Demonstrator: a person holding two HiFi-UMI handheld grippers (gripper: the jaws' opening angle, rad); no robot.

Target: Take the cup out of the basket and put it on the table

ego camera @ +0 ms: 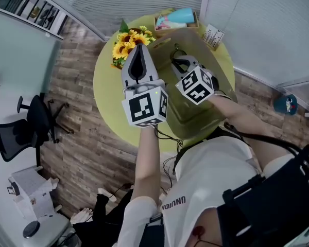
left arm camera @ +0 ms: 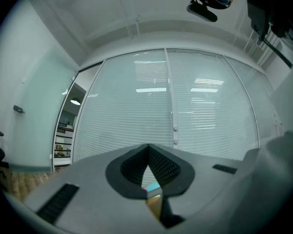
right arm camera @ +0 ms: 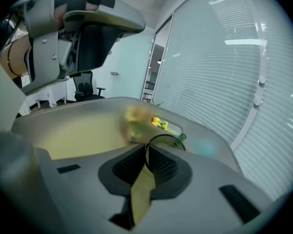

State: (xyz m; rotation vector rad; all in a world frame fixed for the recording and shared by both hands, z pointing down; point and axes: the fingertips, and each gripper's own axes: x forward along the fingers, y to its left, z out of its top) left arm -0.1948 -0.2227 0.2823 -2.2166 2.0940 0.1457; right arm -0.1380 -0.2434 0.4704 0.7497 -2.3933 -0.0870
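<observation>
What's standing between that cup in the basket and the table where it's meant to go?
Only the basket's wall, which rings the cup; the right gripper, shut on its dark rim, would have to lift it over. Bare table lies beyond; the sunflowers and the raised left gripper stand at that side.

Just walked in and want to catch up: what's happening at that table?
A person works two handheld grippers over a round table. The right gripper reaches into the translucent basket, jaws closed on a thin dark ring, apparently the rim of the cup, which is not yet out. The left gripper hangs above, shut and empty.
</observation>
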